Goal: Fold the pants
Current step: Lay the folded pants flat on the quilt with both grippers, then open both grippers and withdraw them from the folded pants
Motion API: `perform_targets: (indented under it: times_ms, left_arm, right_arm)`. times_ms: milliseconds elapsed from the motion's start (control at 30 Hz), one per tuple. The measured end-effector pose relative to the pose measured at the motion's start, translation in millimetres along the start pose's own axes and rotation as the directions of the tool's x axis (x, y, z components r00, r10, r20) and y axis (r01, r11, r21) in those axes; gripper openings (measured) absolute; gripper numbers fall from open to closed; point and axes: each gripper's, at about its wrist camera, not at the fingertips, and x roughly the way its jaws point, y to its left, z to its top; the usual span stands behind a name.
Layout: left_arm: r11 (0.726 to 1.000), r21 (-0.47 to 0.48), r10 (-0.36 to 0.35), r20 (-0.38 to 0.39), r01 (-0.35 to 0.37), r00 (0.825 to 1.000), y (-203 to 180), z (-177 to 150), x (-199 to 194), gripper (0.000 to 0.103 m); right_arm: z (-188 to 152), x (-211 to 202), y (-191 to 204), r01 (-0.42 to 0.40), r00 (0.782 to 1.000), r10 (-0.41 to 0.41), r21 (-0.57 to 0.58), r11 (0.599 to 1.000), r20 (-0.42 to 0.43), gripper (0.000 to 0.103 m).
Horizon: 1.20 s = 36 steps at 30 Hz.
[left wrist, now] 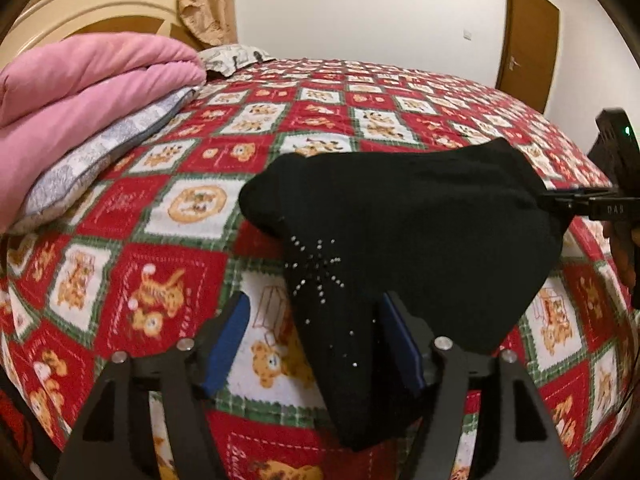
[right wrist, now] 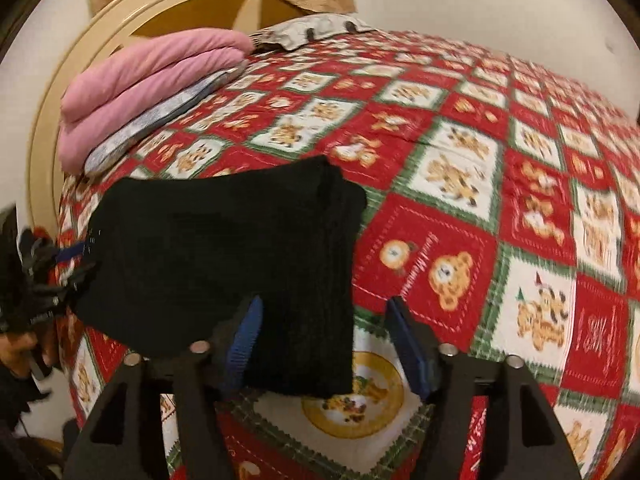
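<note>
Both tongs stand apart: your left tongs and right tongs each straddle a near corner of the folded black knit pants on the red patchwork bedspread. Withdrawing carelessly could snag and undo the fold (pads unclamped, close to the cloth).

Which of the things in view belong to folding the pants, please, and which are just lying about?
Part of the job:
- black pants, folded on the bedspread
- left tongs, open
- right tongs, open

Lying about:
- pink quilt
- grey patterned pillow
- headboard
- door
</note>
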Motion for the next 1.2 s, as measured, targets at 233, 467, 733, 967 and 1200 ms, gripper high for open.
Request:
perform_targets:
  times_ms: [233,467,733,967,1200]
  left_arm:
    - [1.000,0.005,0.004,-0.003,-0.004,1.000,-4.7,-4.0,-6.2,0.070]
    - [1.000,0.009,0.010,-0.017,-0.010,1.000,-5.3,-7.5,-4.2,0.083]
    - [1.000,0.000,0.015,-0.009,-0.015,1.000,-8.6,-11.6,-26.0,0.088]
    - [0.998,0.052,-0.048,0.046,0.046,0.998,-34.3,-10.1,-78.0,0.088]
    - [0.995,0.040,-0.092,0.144,0.087,0.985,-44.0,-15.0,-128.6,0.089]
  right_arm:
    - [-11.7,-10.8,-1.2,0.008,1.000,-0.008,0.030,1.000,-0.003,0.067]
    - [-18.1,-7.5,2.0,0.103,0.995,-0.103,0.045,0.994,0.003,0.081]
    - [-28.9,-40.3,7.5,0.130,0.987,-0.144,0.167,0.977,0.073,0.084]
    - [-54.3,-94.1,45.7,0.206,0.970,-0.219,0.120,0.971,0.102,0.085]
    - [-89.7,-174.4,107.4,0.288,0.914,-0.292,0.058,0.956,0.281,0.085]
